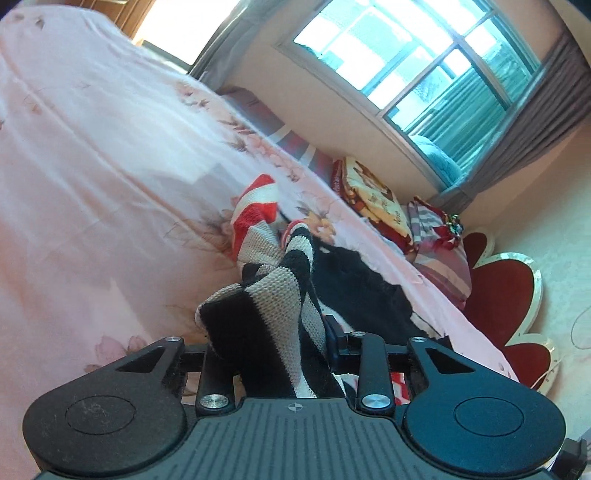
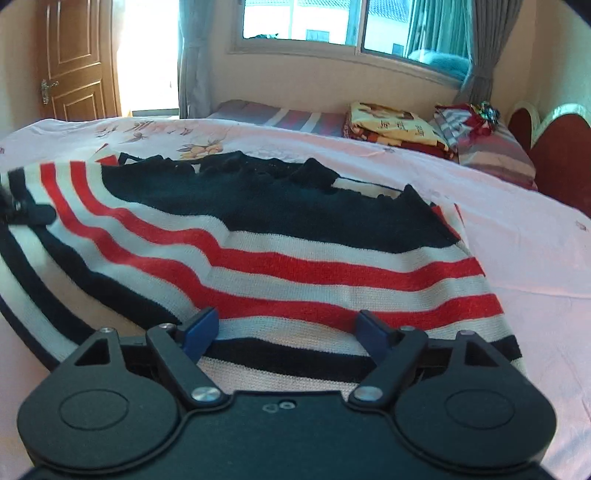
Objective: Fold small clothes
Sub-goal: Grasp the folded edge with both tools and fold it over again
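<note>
A small knitted sweater (image 2: 280, 236) with black, white and red stripes lies spread on a pink floral bed sheet (image 2: 535, 258). My right gripper (image 2: 286, 328) is open, its blue fingertips (image 2: 201, 328) resting over the sweater's near hem, nothing between them. My left gripper (image 1: 280, 332) is shut on a bunched part of the sweater (image 1: 266, 295), which hides its fingers; the fabric rises from the bed toward it. In the right wrist view the left gripper (image 2: 22, 214) shows at the sweater's far left edge.
Folded blankets (image 2: 395, 123) and a striped pillow (image 2: 495, 155) lie at the head of the bed by a red headboard (image 2: 554, 147). A window (image 2: 332, 22) with curtains is behind, and a wooden door (image 2: 74, 55) at the left.
</note>
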